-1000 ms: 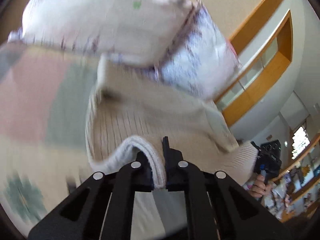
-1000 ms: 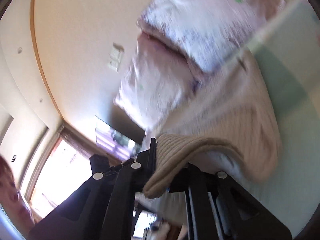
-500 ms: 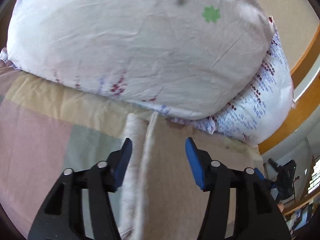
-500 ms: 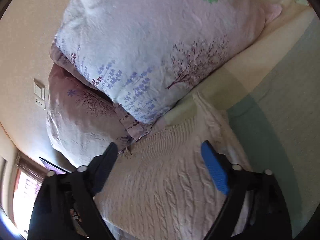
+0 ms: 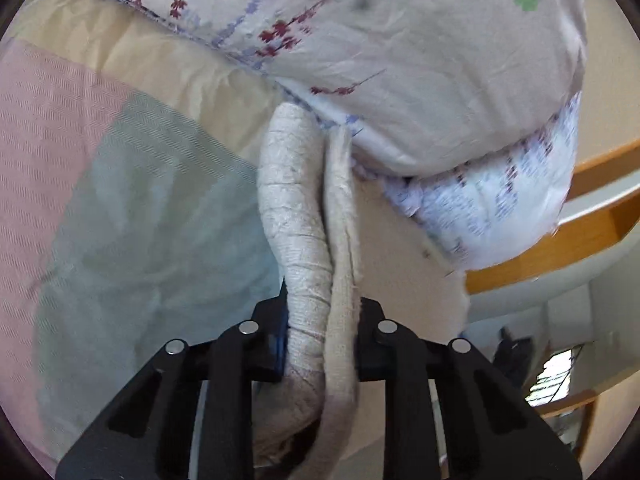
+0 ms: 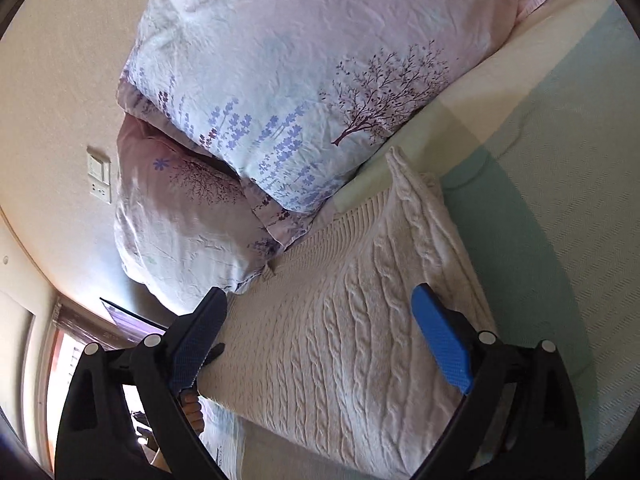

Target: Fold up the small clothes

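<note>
The left gripper (image 5: 322,332) is pressed together on the folded edge of a cream cable-knit sweater (image 5: 304,216); two layers of the knit stand between its fingers and run forward from them toward the pillows. The right gripper (image 6: 320,344) is spread wide, its blue-padded fingers (image 6: 442,344) set apart on either side of the sweater (image 6: 340,320), and it holds nothing; whether the pads touch the knit cannot be told. The sweater lies flat on the bed cover (image 6: 560,200), folded into a roughly rectangular shape, cable pattern facing up, with its ribbed far edge touching the lower pillow. The bed cover is made of large pastel blocks: green, pink and pale yellow in the left view (image 5: 132,208). Two floral pillows are stacked at the head of the bed: the upper pillow (image 6: 304,72) with a tree and lavender print, and the lower pillow (image 6: 180,216) partly beneath it. A wall switch plate (image 6: 99,174) sits on the beige wall beside the pillows. A wooden ledge (image 5: 580,236) shows at the right edge of the left view.
</note>
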Demonstrator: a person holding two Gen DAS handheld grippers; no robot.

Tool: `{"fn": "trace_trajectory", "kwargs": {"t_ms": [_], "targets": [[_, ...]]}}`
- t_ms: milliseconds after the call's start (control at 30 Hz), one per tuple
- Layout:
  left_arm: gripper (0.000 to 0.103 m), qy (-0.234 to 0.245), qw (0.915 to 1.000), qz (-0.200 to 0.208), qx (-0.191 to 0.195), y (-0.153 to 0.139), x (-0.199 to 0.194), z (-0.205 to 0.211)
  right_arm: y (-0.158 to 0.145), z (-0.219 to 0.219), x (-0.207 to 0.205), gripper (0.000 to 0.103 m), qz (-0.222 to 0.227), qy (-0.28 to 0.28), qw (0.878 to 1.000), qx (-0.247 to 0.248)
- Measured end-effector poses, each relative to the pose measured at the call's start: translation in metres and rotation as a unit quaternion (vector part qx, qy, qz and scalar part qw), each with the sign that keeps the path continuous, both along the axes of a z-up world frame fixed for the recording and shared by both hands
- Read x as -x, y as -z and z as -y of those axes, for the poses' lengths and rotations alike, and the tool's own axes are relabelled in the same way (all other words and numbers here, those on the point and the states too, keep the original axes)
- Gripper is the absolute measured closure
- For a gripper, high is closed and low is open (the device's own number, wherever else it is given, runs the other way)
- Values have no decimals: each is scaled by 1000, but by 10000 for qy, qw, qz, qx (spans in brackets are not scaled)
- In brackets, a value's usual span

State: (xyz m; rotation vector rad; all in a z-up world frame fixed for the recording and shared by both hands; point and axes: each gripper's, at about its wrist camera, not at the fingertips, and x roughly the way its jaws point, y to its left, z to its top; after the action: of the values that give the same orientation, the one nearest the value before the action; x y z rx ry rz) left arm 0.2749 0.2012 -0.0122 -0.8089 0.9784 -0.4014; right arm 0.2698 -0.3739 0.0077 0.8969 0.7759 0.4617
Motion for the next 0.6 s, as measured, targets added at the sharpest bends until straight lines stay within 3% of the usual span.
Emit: {"fn": "trace_trajectory", "kwargs": {"t_ms": [67,133,267,333,400,467,500,533,600], "targets": [[83,68,9993,308,209,-22,2,16,-6,12,10,7,109,68,9999,89],[84,349,9961,738,330,-55,0,57,-13,23,17,7,202,167,9995,175],[84,1197,9811,1268,837,-94,-16,181,-28,51,32,7,415,581,9964,462],[82,1636,9714,1181,1250,-85,-28,247,-32,62,33,7,427,778,9945,563],[75,2193,9578,696,1723,-62,-44,307,-30,69,27,7,308,832,9939,660],[74,2283,9516,356,2028,-47,-47,327,-26,76,19,7,86,741,9950,658],[72,2265,9499,452,2104,-48,-43,322,-24,78,16,7,-9,666,9958,620],[67,2169,9536,673,1975,-54,-38,310,-22,81,14,7,-72,558,9968,570],[35,1658,9691,1245,1338,-69,-24,271,-18,83,7,6,-185,225,9984,483]]}}
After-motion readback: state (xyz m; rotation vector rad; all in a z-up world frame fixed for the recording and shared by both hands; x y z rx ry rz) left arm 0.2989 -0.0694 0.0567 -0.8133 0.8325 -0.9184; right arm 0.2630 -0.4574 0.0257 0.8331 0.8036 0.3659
